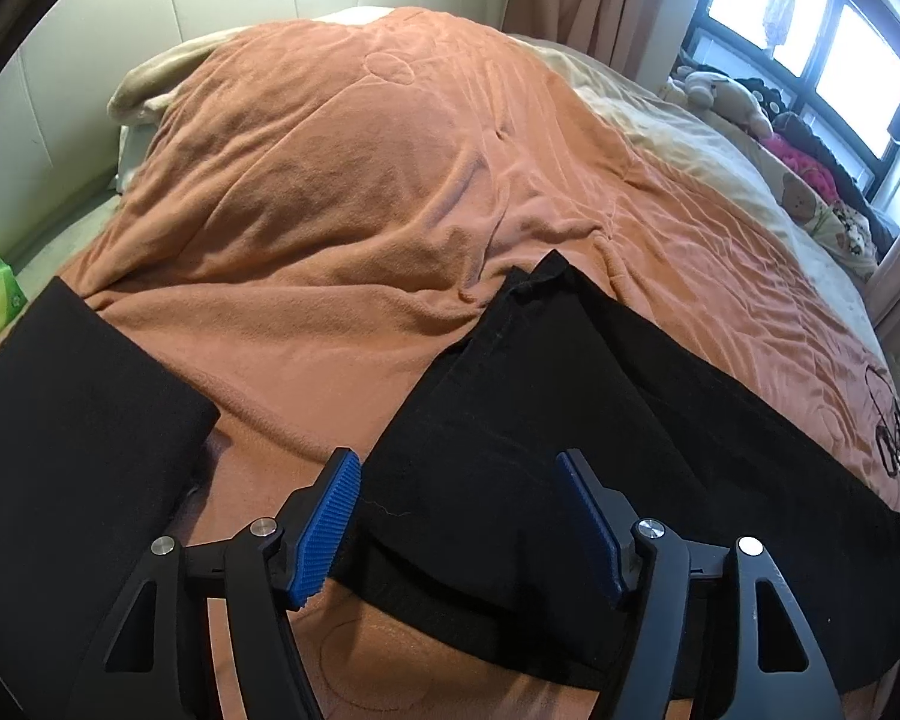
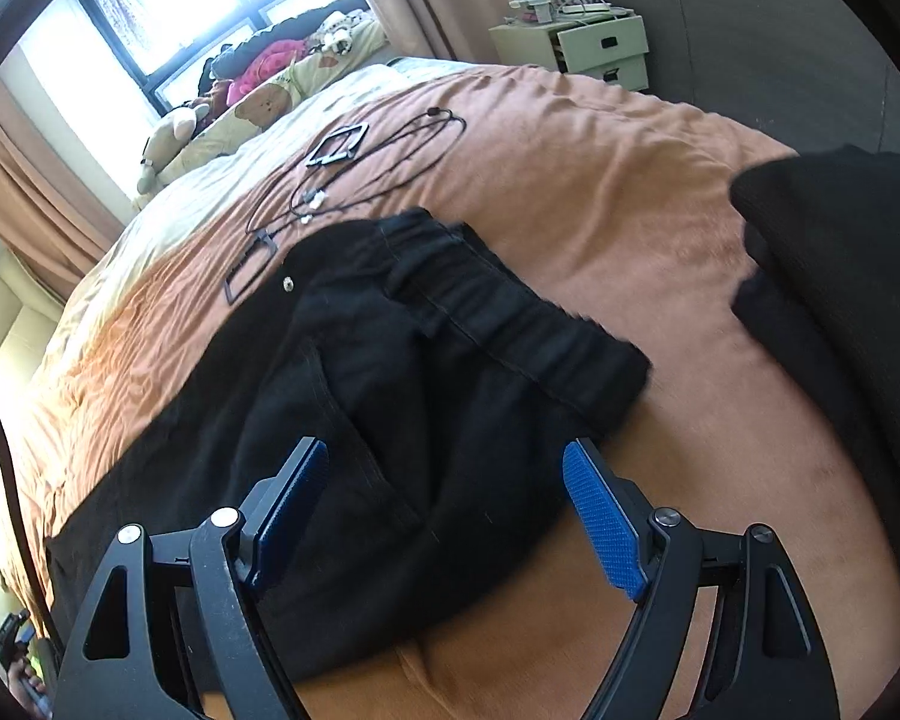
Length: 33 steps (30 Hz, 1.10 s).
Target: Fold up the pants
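Observation:
Black pants lie spread on an orange blanket on a bed. In the left wrist view the leg ends reach toward the middle of the bed. My left gripper is open and empty, hovering just above the leg fabric. In the right wrist view the waistband end of the pants lies rumpled, with a metal button showing. My right gripper is open and empty above the hip area near the front edge.
Another black garment lies at the left; a dark fabric mass sits at the right. Black cables and small frames lie on the blanket beyond the waistband. Stuffed toys line the window side. A nightstand stands behind the bed.

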Each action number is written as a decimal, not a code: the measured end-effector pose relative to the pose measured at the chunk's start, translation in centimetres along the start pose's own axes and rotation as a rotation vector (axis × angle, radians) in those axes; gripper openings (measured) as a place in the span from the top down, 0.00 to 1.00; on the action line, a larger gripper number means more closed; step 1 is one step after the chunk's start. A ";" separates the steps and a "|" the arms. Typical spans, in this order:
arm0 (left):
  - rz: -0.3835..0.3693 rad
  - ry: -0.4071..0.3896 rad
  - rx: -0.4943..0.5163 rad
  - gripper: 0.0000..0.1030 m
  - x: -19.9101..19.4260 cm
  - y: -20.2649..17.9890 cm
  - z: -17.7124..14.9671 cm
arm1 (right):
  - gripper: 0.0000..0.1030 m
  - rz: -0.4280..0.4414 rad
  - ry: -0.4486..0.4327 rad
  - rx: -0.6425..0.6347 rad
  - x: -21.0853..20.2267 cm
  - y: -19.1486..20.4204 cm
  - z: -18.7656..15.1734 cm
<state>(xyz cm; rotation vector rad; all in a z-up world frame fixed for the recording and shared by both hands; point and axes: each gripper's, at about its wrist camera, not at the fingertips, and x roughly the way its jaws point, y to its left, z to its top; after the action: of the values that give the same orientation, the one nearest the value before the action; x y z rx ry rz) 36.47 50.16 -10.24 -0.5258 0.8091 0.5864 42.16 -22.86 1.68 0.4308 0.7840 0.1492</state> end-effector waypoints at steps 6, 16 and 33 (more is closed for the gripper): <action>-0.064 0.061 -0.120 0.39 0.8 1.7 -2.5 | 0.22 0.028 0.022 0.041 -1.5 -2.4 -2.1; -0.116 0.059 -0.241 0.46 3.2 2.5 -4.7 | 0.22 0.101 0.069 0.114 -0.3 -5.0 -4.6; -0.026 0.095 -0.281 0.90 2.2 5.4 -5.7 | 0.33 0.127 0.046 0.144 0.3 -4.7 -5.4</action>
<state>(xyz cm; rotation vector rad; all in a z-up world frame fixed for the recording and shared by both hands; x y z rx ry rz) 31.25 51.05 -16.39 -0.8256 0.8124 0.6592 38.43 -25.31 -3.91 0.6151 0.8160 0.2224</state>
